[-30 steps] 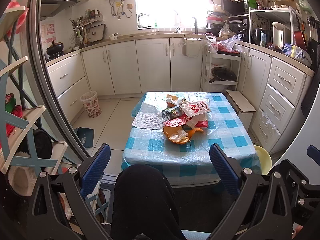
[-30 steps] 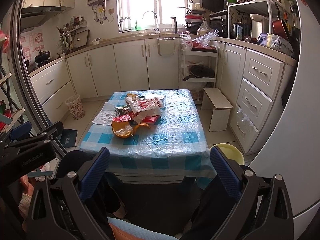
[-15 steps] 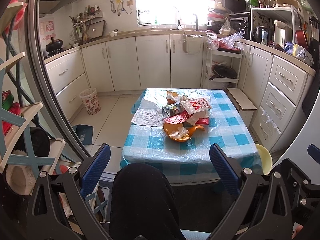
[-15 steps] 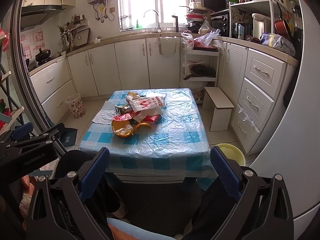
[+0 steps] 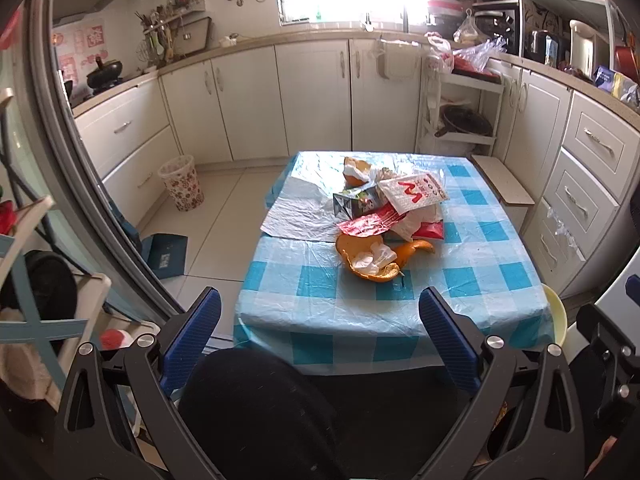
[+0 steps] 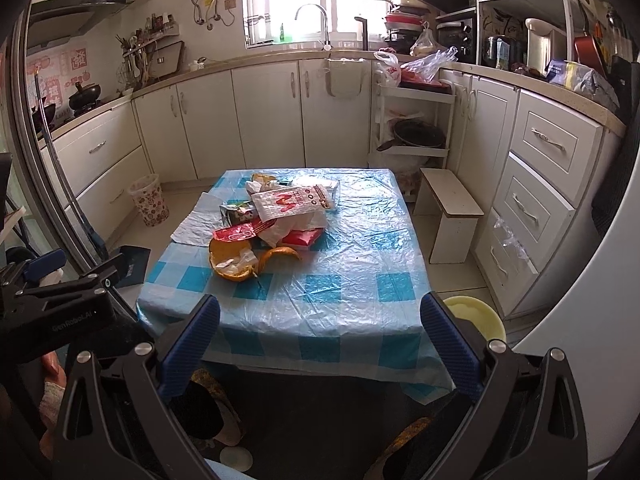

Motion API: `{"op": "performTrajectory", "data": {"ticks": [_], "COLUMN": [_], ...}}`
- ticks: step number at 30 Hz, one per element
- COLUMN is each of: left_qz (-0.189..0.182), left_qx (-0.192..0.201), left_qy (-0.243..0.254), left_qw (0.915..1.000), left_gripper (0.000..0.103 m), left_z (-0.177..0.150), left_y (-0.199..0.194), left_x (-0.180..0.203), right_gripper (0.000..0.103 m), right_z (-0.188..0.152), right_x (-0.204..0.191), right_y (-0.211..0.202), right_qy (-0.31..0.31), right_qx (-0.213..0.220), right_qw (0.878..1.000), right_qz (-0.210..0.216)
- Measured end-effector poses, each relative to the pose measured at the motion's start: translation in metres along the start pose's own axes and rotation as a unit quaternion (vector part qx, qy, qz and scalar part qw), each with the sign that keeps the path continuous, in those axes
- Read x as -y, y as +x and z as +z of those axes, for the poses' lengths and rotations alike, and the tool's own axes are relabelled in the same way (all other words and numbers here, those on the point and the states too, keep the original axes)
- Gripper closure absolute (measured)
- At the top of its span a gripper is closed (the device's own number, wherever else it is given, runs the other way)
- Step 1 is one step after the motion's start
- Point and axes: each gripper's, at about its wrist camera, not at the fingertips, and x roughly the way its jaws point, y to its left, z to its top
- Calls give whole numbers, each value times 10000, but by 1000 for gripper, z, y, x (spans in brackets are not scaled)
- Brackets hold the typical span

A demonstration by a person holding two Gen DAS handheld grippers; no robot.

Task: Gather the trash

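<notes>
- Your left gripper (image 5: 319,334) and right gripper (image 6: 320,330) have edged closer to the blue-checked plastic-covered counter (image 6: 352,280); both sets of fingers are spread wide, empty.
- The heap of wrappers and orange peel (image 6: 266,224) sits mid-counter; its white bag seems to show a red "M".
- A floral wastebasket (image 5: 181,182) stands on the floor, well apart.
</notes>
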Motion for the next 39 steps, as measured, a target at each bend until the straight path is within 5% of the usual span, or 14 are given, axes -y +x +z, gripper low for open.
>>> {"op": "performTrajectory", "data": {"ticks": [13, 20, 26, 29, 34, 39], "left_qz": [8, -277, -93, -189, -778, -976], "left_qx": [-964, -1827, -1887, -2008, -2426, -2549], "left_qy": [117, -435, -885, -1036, -1210, -1024], "left_qw": [9953, 9818, 9780, 9740, 9594, 9566], "left_gripper": [8, 8, 11, 25, 84, 97], "left_z": [23, 21, 28, 34, 37, 43], "left_y": [140, 218, 250, 266, 292, 286], "left_x": [19, 12, 6, 7, 6, -4], "right_gripper": [7, 7, 7, 7, 25, 42], "right_z": [26, 31, 19, 17, 24, 31], "right_x": [16, 28, 33, 21, -23, -67], "right_y": [106, 158, 181, 182, 186, 215], "right_qy": [-276, -53, 58, -116, -889, -1424], "right_qx": [-315, -583, -826, -818, -575, -715], "right_qw": [9983, 9961, 9924, 9888, 9787, 9634], "right_qz": [413, 655, 914, 1244, 1759, 2157]}}
